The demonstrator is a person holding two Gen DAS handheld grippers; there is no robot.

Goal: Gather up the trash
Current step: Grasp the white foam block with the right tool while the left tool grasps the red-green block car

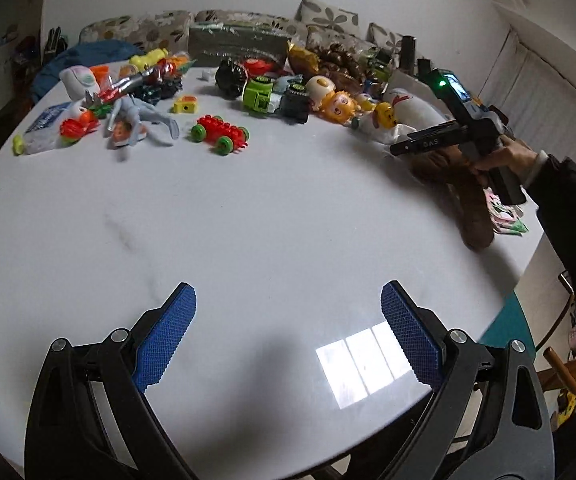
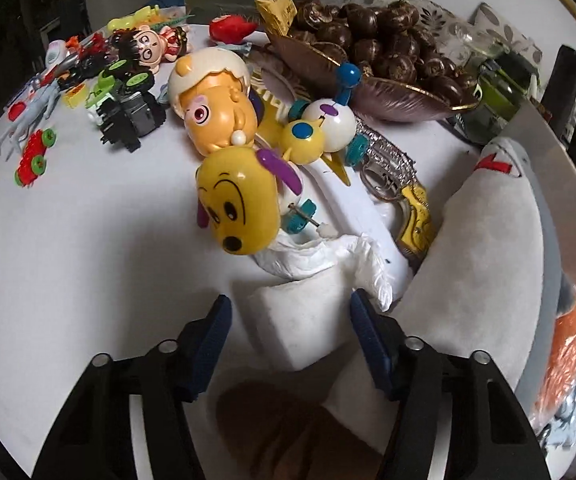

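No trash was yet held: the left gripper (image 1: 288,312) hung spread over bare table (image 1: 248,208), the right gripper (image 2: 290,320) spread around a crumpled tissue (image 2: 312,280) near the right edge.

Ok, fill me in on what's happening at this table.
A person holds a gripper in each hand over a round white table crowded with plastic toys. The right gripper is open, its blue-padded fingers on either side of a white foam-like block beside crumpled white tissue paper, next to the yellow dog-head toy. Nothing is gripped yet. The left gripper hangs open over bare tabletop.
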